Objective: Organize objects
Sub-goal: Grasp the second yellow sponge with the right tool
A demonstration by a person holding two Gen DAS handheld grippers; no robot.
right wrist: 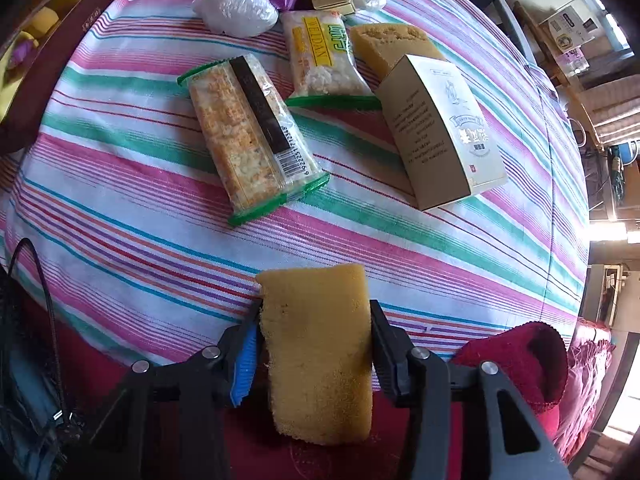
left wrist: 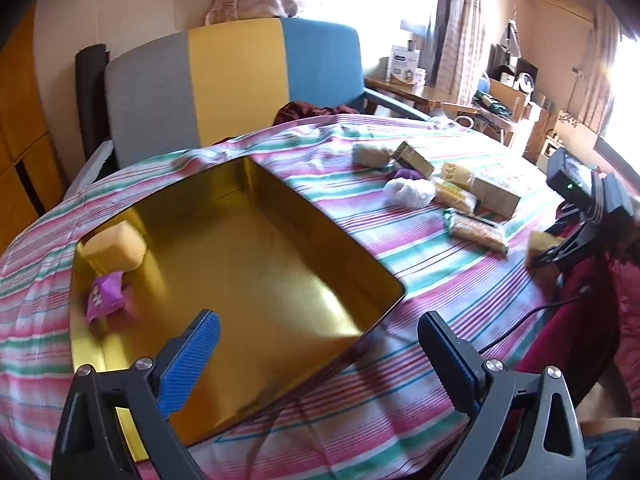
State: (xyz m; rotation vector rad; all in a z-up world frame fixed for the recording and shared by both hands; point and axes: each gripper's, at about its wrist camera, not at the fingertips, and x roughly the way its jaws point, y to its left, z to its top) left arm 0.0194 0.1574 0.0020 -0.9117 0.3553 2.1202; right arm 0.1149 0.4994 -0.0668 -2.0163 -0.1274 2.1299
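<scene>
Looking along the left gripper (left wrist: 318,354) through its wrist camera, you see both fingers spread wide apart with nothing between them, the blue-padded finger over the gold tin (left wrist: 248,264) and the other over the striped tablecloth (left wrist: 452,276) just beside the tin's near corner. The tin lies open on the cloth; inside it, against the far left wall, sit a yellow sponge block (left wrist: 116,250) and, touching it, a small purple packet (left wrist: 105,295). Farther right on the cloth you find a loose cluster of items: a white plastic bag (left wrist: 409,192), a long cracker packet (left wrist: 476,230), and a beige carton (left wrist: 498,196), all well apart from the tin. At the right edge the right gripper (left wrist: 548,254) appears, with a yellow-tan item at its tip. Turning to the right wrist view, note that the right gripper (right wrist: 316,344) is closed on a yellow sponge (right wrist: 318,352), its pads pressing both long sides; the sponge stands out past the fingertips above the near edge of the tablecloth (right wrist: 132,248). Beyond it lie the cracker packet (right wrist: 250,132), a second packet printed WELDAN (right wrist: 326,54), the beige carton (right wrist: 436,128) tilted on its side, another sponge (right wrist: 390,46) partly under that carton, and the white plastic bag (right wrist: 236,10). A dark red towel (right wrist: 516,360) sits just beside the right finger.
</scene>
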